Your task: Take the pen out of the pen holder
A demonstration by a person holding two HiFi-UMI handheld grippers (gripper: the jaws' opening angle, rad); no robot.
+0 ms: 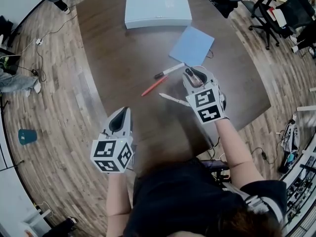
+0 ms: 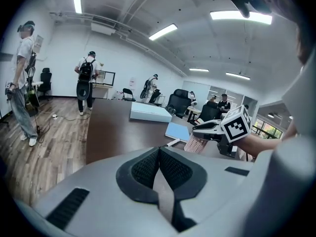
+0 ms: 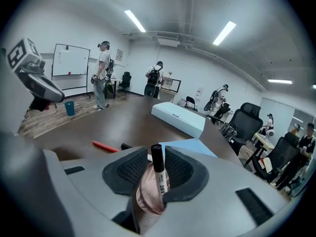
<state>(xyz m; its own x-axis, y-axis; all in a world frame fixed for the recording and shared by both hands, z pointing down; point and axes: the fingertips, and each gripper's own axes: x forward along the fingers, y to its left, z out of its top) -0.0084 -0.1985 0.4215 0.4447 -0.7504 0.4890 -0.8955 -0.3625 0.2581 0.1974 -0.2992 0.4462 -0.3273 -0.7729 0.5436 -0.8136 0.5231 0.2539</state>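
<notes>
Two padded jaws of the right tongs [image 1: 193,76] stand apart on either side of the black-capped white marker pen [image 3: 157,164]. The pen stands upright in the pink mesh pen holder [image 3: 146,195] on the dark brown wood-grain counter [image 1: 123,53]. We see slim gaps at the cap, so nothing is gripped yet.

We judge the step in hand to be the approach to the grasp. Next the jaws should pinch the cap squarely and lift straight up, lest the light holder tip or ride along.

The left tongs [image 2: 159,151] hang near the counter's edge, well apart from the holder, pads pressed together and empty.

The pads are black and finely ribbed, the marker barrel smooth, the holder a thin perforated cup. Three loose pens — a black-and-white marker [image 1: 169,71], a slim red pen [image 1: 154,86], a pale pen [image 1: 174,99] — lie on the counter nearby.
</notes>
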